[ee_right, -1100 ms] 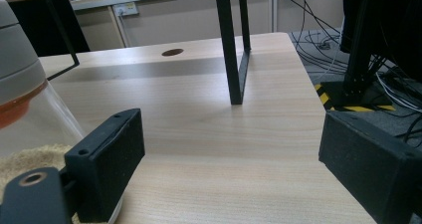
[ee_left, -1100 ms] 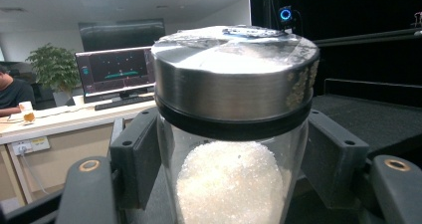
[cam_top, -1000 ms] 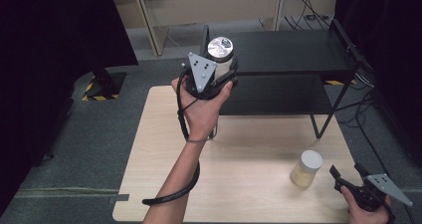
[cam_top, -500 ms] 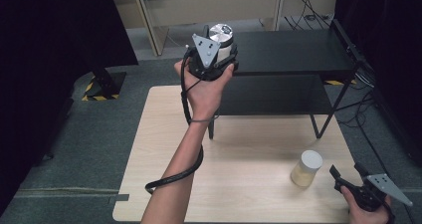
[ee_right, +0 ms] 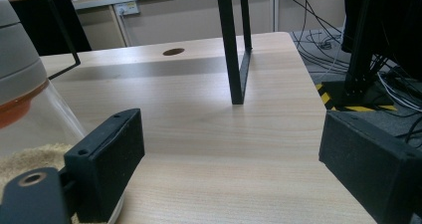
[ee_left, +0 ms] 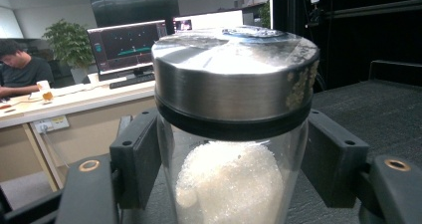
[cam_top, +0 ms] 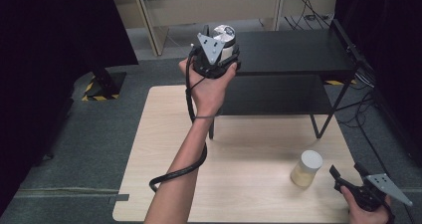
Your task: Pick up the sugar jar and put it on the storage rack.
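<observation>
So the left gripper [cam_top: 219,55] is clamped on a glass jar [ee_left: 234,184] with a metal lid [ee_left: 234,74], jaws squeezing the glass just under the lid, white grainy stuff inside. It's held up in the air right at the front left corner of the black shelf's [cam_top: 298,55] top board, jar upright. The right gripper [cam_top: 351,176] sits low near the front right corner of the wooden table [cam_top: 164,134], jaws apart with nothing between them, just beside a second jar [cam_top: 307,168] with a pale lid that stands on the table near that corner.
</observation>
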{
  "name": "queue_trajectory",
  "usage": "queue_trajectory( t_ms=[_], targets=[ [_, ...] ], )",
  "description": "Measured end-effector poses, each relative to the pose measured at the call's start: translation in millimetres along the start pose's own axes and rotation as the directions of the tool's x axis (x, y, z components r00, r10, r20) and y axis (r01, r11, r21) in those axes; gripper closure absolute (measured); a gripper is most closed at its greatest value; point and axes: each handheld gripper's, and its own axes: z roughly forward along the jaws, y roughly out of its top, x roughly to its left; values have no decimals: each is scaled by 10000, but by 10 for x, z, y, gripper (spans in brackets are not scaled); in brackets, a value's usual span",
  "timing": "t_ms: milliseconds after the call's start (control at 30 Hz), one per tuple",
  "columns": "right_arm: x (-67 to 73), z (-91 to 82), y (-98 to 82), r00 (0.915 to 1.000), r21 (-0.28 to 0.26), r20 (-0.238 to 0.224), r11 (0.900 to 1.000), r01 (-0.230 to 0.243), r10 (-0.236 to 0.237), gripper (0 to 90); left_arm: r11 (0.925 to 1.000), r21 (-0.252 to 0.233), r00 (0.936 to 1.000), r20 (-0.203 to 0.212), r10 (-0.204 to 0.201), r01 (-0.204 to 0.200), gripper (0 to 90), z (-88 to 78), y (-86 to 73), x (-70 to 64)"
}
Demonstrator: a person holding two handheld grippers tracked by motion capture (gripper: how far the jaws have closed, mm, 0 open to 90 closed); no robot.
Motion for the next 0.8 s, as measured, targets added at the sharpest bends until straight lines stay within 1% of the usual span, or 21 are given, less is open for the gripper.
queue_trajectory(
  t_ms=[100, 300, 367, 433, 467, 633, 800],
  targets=[
    [1, 1, 1, 10000, 8, -6, 10000, 11, -11, 109, 9999, 66, 10000, -8, -87, 87, 309, 23, 12, 5],
    [0, 5, 4, 10000, 23, -24, 10000, 13, -13, 108, 9992, 131, 9992, 16, -387, 387, 309, 68, 14, 33],
    [1, 7, 4, 10000, 24, -32, 10000, 30, -30, 109, 9981, 168, 9982, 12, -593, 592, 308, 81, 15, 48],
    [1, 7, 4, 10000, 24, -37, 10000, 30, -30, 109, 9950, 229, 9952, 65, -974, 972, 308, 95, 17, 89],
    [0, 8, 5, 10000, 25, -43, 10000, 30, -30, 108, 9937, 269, 9940, 83, -1086, 1084, 308, 102, 20, 107],
    [-1, 11, 6, 10000, 28, -61, 10000, 43, -43, 108, 9936, 263, 9939, 39, -1098, 1097, 307, 110, 18, 94],
    [2, 11, 5, 10000, 26, -61, 10000, 67, -67, 108, 9936, 263, 9939, 93, -1097, 1095, 305, 108, 15, 107]
  ],
)
